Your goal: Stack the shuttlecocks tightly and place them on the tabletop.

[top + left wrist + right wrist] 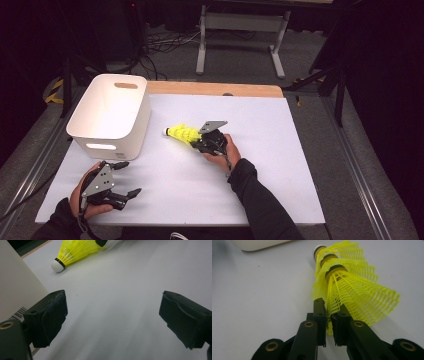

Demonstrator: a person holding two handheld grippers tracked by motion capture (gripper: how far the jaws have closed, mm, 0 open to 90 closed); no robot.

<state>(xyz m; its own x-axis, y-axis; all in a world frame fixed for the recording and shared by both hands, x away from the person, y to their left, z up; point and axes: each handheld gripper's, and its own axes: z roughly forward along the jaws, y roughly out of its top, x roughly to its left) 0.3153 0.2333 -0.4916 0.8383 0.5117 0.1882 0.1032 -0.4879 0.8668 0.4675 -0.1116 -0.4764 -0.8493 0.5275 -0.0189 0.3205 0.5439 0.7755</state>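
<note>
— Near the middle of the white table [260, 165], what did the right gripper [199, 142] have?

— It had a stack of yellow shuttlecocks [183, 134], nested one inside another. In the right gripper view the two black jaws stood almost together, with only a thin slit between them, and the net edge of the nearest skirt [362, 300] sat in that slit. Whether the pads really pressed the net or only stood around it, I could not tell for sure.

— And where did the stack lie?

— It lay on its side on the table, and the white cork tip [168, 132] pointed toward ten o'clock in the high view, to the white bin [112, 117]. The bin stood at about nine o'clock from the stack, near it but apart.

— What about the left gripper [125, 180]?

— It was at about seven o'clock from the stack, well apart, near the front edge of the table, just in front of the bin. Its jaws stood wide and nothing was between them; in the left gripper view I saw bare table between the two pads [53, 315], and the shuttlecocks far off at eleven o'clock.

— Did the stack touch the bin?

— No, a strip of table was between them.
</note>
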